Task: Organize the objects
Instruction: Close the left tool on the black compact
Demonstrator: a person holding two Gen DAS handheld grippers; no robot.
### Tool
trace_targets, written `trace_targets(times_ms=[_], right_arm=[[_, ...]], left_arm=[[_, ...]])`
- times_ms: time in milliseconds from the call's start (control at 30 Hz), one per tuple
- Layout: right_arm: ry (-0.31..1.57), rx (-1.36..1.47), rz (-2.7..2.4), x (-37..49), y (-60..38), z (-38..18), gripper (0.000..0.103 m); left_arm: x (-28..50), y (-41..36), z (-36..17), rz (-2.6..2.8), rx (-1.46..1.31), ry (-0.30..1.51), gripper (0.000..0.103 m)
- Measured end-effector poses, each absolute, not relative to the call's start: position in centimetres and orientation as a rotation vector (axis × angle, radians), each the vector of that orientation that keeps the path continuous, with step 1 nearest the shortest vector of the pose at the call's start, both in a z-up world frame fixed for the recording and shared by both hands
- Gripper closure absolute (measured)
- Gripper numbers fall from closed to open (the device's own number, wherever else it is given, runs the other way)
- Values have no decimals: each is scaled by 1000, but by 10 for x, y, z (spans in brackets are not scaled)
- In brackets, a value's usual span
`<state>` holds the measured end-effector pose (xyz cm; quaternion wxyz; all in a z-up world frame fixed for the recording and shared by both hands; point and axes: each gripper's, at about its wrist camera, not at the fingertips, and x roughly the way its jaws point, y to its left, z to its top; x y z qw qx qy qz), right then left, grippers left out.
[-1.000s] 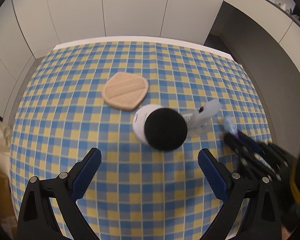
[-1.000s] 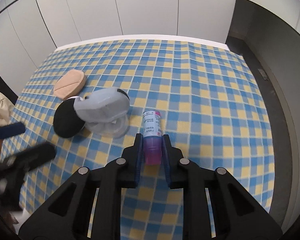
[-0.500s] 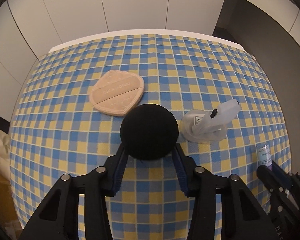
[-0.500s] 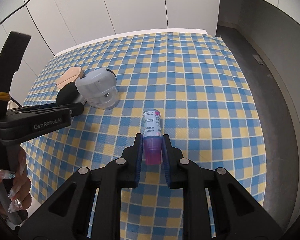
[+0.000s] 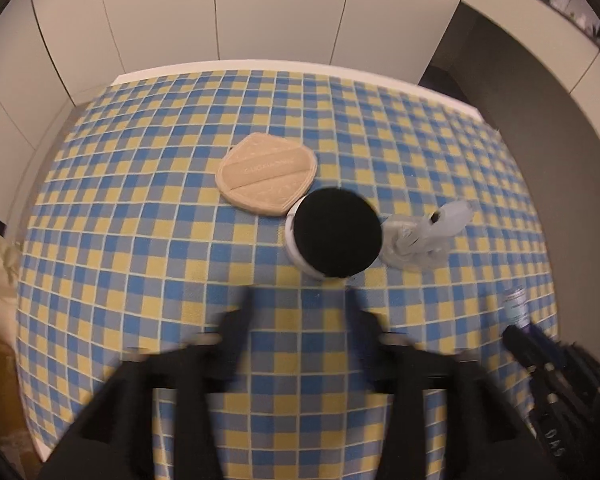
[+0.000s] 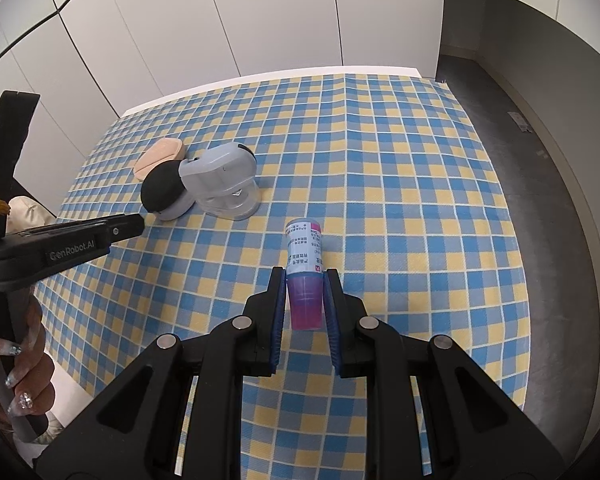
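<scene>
My right gripper point(image 6: 305, 304) is clenched on the purple cap end of a small labelled bottle point(image 6: 303, 258), which I judge is off the desk point(image 6: 400, 184), over its near right part. It looks like light, stiff plastic with a smooth, slippery skin; the cap is the narrower part, so I would keep the grip square and not squeeze harder.

My left gripper point(image 5: 300, 312) is blurred, its fingers opening with nothing between them, hanging just short of the black-topped white jar point(image 5: 334, 236). The jar sits near the middle of the desk, touching the beige powder puff point(image 5: 266, 176) behind it and just beside the clear grey dispenser point(image 5: 424, 236). I judge the jar rigid, round and a bit heavier; take it across the white wall, below the soft black top.
</scene>
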<state>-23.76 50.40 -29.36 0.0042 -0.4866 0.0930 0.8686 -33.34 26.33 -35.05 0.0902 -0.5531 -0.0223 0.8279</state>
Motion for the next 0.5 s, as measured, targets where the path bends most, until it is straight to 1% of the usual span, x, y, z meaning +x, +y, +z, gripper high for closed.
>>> trace_targets(times_ms=[33, 100, 133, 167, 333, 400, 433, 467, 500], right_arm=[[298, -1527, 2721, -239, 502, -294, 84], [312, -1533, 2719, -241, 500, -294, 84], [315, -1535, 2721, -243, 499, -298, 84], [317, -1536, 2722, -245, 499, -299, 84], [328, -1546, 2713, -251, 493, -306, 84], [331, -1549, 2712, -252, 492, -308, 84], [330, -1550, 2712, -252, 492, -310, 84], [327, -1553, 2710, -253, 492, -311, 84], [324, -1553, 2708, -253, 491, -312, 84]], left_arm=[[-333, 261, -347, 2474, -1619, -74, 32], [-335, 262, -340, 2522, -1573, -47, 27], [-338, 266, -339, 2542, -1566, -20, 20], [-344, 271, -341, 2551, -1568, 14, 17], [-358, 290, -352, 2530, -1571, 83, 17], [-360, 299, -355, 2541, -1548, 129, 24], [-359, 302, -355, 2546, -1531, 159, 44], [-362, 310, -358, 2541, -1532, 174, 54], [-364, 315, -360, 2538, -1528, 175, 54]])
